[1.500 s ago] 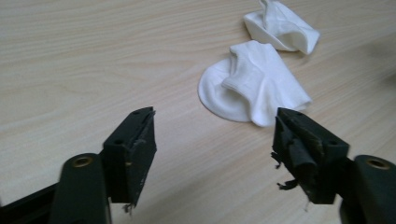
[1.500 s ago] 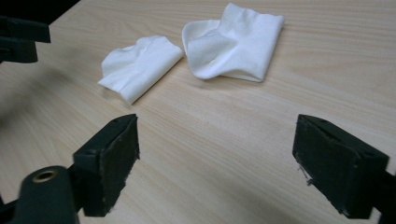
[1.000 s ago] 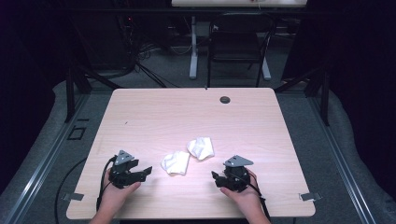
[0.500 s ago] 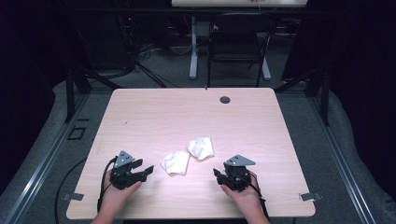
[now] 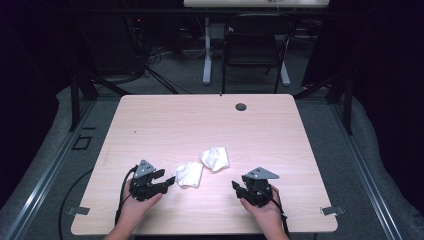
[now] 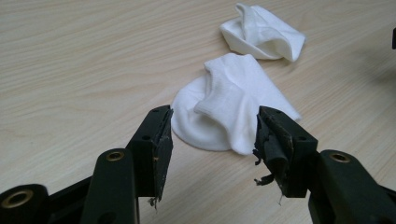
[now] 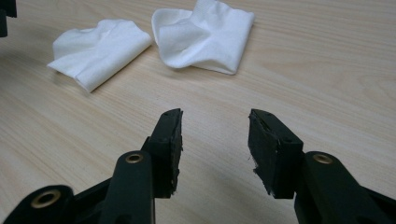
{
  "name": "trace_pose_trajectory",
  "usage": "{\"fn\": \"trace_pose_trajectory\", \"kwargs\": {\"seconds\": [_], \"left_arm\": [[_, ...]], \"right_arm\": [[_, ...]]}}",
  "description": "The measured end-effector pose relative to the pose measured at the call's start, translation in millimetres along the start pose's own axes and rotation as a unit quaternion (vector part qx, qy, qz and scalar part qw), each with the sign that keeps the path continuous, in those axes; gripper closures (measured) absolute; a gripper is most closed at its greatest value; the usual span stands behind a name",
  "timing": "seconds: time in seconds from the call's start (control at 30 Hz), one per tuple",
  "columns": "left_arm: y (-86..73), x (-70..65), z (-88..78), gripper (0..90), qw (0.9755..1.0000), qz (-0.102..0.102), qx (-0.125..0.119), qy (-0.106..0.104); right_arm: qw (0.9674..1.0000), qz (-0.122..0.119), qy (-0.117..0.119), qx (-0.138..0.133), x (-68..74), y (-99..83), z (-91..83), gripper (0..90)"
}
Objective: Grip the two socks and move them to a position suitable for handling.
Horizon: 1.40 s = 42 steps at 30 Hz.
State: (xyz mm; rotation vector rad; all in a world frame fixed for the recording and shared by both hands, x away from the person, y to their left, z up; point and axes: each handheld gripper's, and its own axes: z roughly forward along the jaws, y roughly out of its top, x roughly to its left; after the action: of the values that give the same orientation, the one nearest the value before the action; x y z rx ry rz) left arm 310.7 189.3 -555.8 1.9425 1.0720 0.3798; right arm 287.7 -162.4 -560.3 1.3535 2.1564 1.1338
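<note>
Two crumpled white cloths lay near the front middle of the desk [image 5: 150, 125]; the nearer cloth [image 6: 229, 105] sat just ahead of the left claw [image 6: 212, 133], the farther cloth [image 5: 215, 158] beside it. Both claws, left and right claw [image 7: 215, 135], had just been closing yet stood apart, gripping nothing.

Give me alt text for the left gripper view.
The left gripper has just been closing, its black fingers open before a crumpled white sock on a light wooden table. A second white sock lies behind.

Two cloths [image 5: 189, 174] [image 5: 215, 158] side by side — apparently touching — between tongs.
</note>
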Motion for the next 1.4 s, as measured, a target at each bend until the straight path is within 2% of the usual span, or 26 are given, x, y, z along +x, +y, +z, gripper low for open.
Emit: {"fn": "trace_pose_trajectory", "kwargs": {"seconds": [0.07,0.17,0.33,0.37,0.43,0.53,0.57,0.63,0.87,1.17,1.4], "left_arm": [[1.4,-5.4,5.1,46.0,0.9999,0.010,0.005,-0.002],[1.5,-9.3,11.3,46.2,0.9998,0.015,0.009,-0.014],[2.1,-12.5,21.2,48.5,0.9994,0.023,0.021,-0.018],[4.7,-11.3,23.2,49.0,0.9994,0.024,0.023,-0.012],[8.4,-9.1,26.0,51.1,0.9996,0.014,0.019,-0.015],[12.8,-5.9,32.6,52.2,0.9996,0.009,0.023,-0.012],[13.3,-5.9,35.7,52.3,0.9996,0.012,0.025,-0.003],[12.6,-4.1,40.8,52.4,0.9994,0.009,0.033,-0.008],[6.4,-3.9,50.9,54.6,0.9980,0.026,0.057,-0.007],[2.5,-4.6,51.2,59.8,0.9981,0.030,0.052,-0.012],[0.2,-9.4,48.9,60.3,0.9978,0.035,0.054,-0.016]], "right_arm": [[1.0000,-0.001,0.003,0.002,-1.1,-0.2,-2.0,54.7],[1.0000,0.000,0.002,-0.005,-0.4,0.3,-1.8,54.7],[1.0000,0.000,0.004,-0.004,0.9,0.6,0.0,54.7],[1.0000,-0.002,0.005,-0.003,1.2,0.3,0.8,54.7],[1.0000,-0.003,0.006,-0.003,2.7,-0.6,1.4,54.6],[1.0000,-0.003,0.004,-0.004,3.3,-0.8,-0.7,54.7],[1.0000,-0.004,0.006,-0.007,3.2,-0.9,-1.0,54.7],[0.9999,-0.001,0.008,-0.009,2.6,-0.9,-1.3,54.7],[0.9999,0.002,0.010,0.000,0.4,-0.9,1.0,54.7],[1.0000,-0.001,0.010,0.000,2.7,-1.3,2.5,54.7],[0.9999,0.000,0.011,-0.001,2.0,-1.2,2.3,54.5]]}}
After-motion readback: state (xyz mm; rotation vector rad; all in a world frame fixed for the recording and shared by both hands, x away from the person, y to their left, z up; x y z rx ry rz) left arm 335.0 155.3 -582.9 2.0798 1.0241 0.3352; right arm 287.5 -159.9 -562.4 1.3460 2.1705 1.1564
